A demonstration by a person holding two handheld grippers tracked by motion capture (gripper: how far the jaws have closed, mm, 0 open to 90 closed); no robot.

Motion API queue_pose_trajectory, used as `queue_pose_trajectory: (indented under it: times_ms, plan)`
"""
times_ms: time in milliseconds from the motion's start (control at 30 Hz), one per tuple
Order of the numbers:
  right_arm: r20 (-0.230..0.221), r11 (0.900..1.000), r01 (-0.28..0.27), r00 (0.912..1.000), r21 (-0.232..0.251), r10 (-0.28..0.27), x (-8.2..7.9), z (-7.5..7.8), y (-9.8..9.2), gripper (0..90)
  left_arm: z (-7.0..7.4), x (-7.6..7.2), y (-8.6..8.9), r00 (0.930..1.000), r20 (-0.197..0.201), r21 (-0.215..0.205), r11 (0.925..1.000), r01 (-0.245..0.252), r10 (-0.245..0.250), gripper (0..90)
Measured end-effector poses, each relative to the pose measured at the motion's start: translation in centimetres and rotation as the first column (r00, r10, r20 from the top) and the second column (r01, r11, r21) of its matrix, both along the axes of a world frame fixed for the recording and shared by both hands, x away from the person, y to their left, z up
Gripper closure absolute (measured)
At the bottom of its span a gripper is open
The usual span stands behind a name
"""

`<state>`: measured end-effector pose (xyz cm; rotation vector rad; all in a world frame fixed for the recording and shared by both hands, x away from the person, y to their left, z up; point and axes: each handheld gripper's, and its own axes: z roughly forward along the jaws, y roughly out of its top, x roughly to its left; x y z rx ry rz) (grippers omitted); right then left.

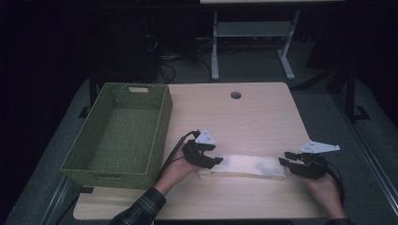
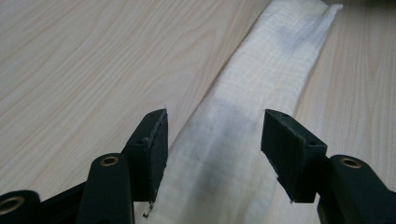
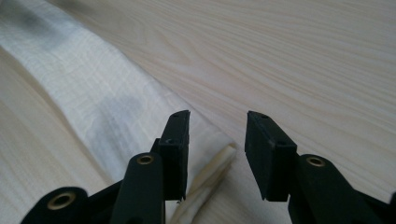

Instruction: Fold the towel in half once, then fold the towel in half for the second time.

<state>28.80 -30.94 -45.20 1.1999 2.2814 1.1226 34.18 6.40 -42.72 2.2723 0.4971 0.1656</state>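
High view, left to right: one green woven plastic basket [image 1: 117,133] sits at the left edge of the light wooden table [image 1: 253,112], then the left gripper [image 1: 217,161], one cream folded cloth strip [image 1: 246,165], and the right gripper [image 1: 282,161] (two grippers, one at each end). Left gripper's jaws stand spread, with the strip's end lying between them unpinched. Right gripper's jaws are likewise parted just over the strip's corner, gripping nothing.

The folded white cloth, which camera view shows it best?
The high view: the whole folded white cloth lies between both grippers on the table. The left gripper view gives its length close up; the right gripper view its layered end.
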Motion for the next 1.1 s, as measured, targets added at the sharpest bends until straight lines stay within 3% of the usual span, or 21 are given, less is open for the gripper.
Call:
queue_pose_trajectory:
  times_ms: [267, 533, 700, 900, 1000, 1100]
  plan:
    - [-0.023, 1.000, 0.009, 0.9997, 0.007, -0.009, 0.9, -0.6, 0.1, 60.7, -0.7, 1.8, -2.2, 0.9993, -0.006, 0.020, 0.9991, 0.036, -0.036, 40.7]
    - [-0.084, 1.000, 0.009, 0.9964, -0.001, -0.009, 1.8, -1.7, 0.0, 61.0, -2.5, 3.3, -3.8, 0.9961, -0.054, 0.068, 0.9950, 0.073, -0.070, 40.8]
    - [-0.094, 1.000, 0.002, 0.9956, -0.011, -0.003, 1.9, -2.1, 0.2, 62.6, -3.2, 3.3, -4.3, 0.9937, -0.066, 0.093, 0.9909, 0.097, -0.091, 40.9]
    - [-0.105, 1.000, 0.003, 0.9944, 0.000, -0.002, 1.8, -2.2, 0.2, 67.1, -3.6, 3.1, -4.6, 0.9930, -0.077, 0.095, 0.9907, 0.097, -0.090, 41.8]
    - [-0.107, 1.000, -0.003, 0.9943, 0.003, 0.004, 1.8, -2.2, 0.2, 70.7, -3.5, 3.0, -4.6, 0.9917, -0.073, 0.107, 0.9878, 0.114, -0.106, 45.7]
    - [-0.112, 1.000, -0.007, 0.9937, 0.009, 0.007, 1.7, -2.2, 0.3, 74.2, -3.5, 2.7, -4.8, 0.9891, -0.077, 0.106, 0.9854, 0.133, -0.126, 55.1]
